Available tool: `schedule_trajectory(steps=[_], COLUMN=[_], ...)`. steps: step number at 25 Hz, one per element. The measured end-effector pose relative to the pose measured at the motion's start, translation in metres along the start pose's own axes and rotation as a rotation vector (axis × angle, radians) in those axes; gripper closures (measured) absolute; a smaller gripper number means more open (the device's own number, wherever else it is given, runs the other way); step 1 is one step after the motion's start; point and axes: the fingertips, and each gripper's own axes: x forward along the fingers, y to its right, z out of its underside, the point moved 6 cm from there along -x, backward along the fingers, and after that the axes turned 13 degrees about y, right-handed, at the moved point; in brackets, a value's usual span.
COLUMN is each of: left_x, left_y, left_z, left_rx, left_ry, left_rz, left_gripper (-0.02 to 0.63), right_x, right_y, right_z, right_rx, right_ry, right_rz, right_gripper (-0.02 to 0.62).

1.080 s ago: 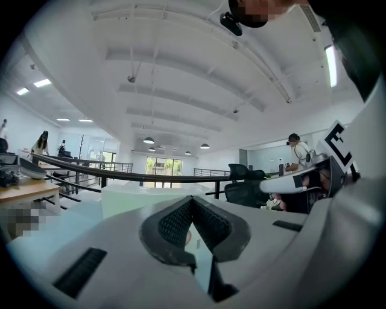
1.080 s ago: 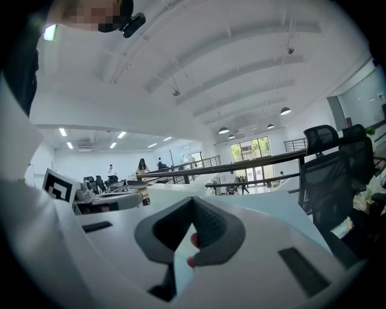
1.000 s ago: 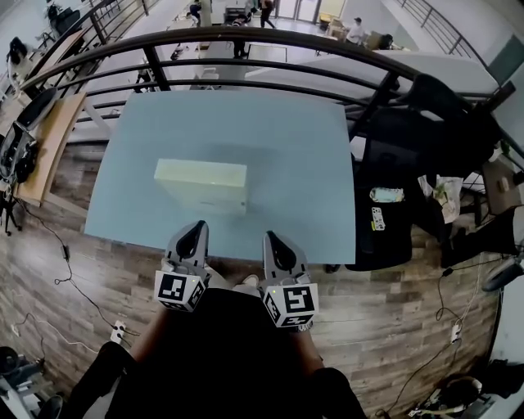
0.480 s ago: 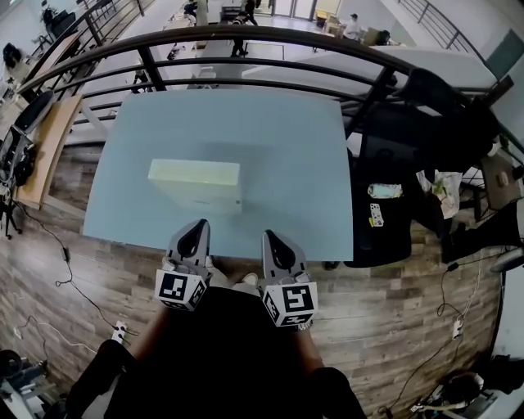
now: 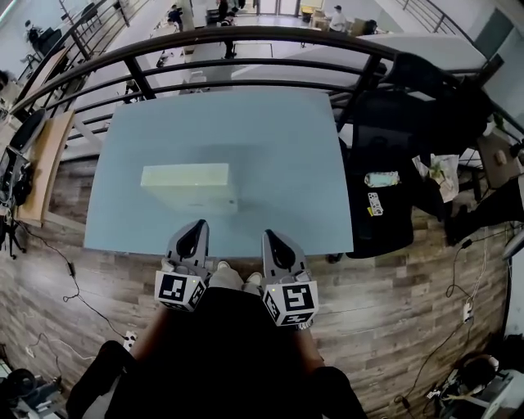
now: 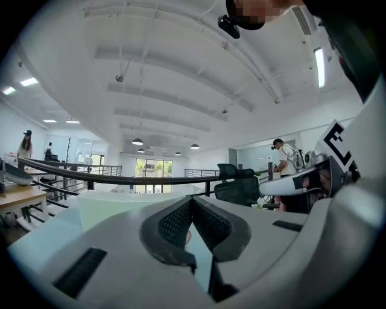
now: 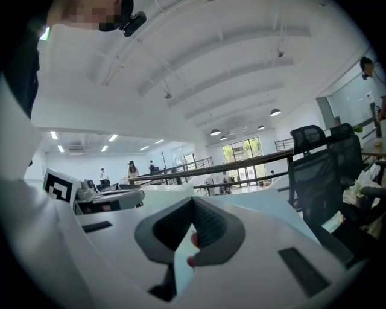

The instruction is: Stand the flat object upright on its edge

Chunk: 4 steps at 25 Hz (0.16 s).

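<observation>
Pale box [image 6: 110,208] half hidden behind left tongs [image 6: 192,203], distant people [image 5: 337,16] beyond the railing [image 5: 270,33] too small to make out

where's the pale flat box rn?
Head view: the pale flat box lies on the blue table, left of centre toward the near edge, just beyond the left gripper, which isn't touching it.
</observation>
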Motion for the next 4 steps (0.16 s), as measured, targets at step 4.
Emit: schedule_trajectory(steps=[4], left_x=[-0.0003], left_y=[-0.0008], left_z=[0.0033], left_rx=[0.001], left_ry=[-0.01], left_rz=[0.009], left_gripper=[0.603], right_x=[-0.0051], right_y=[0.0005], right_z=[0.0021], right_rx=[-0.014], right_ry=[0.0], right_rz=[0.019], right_gripper=[0.588])
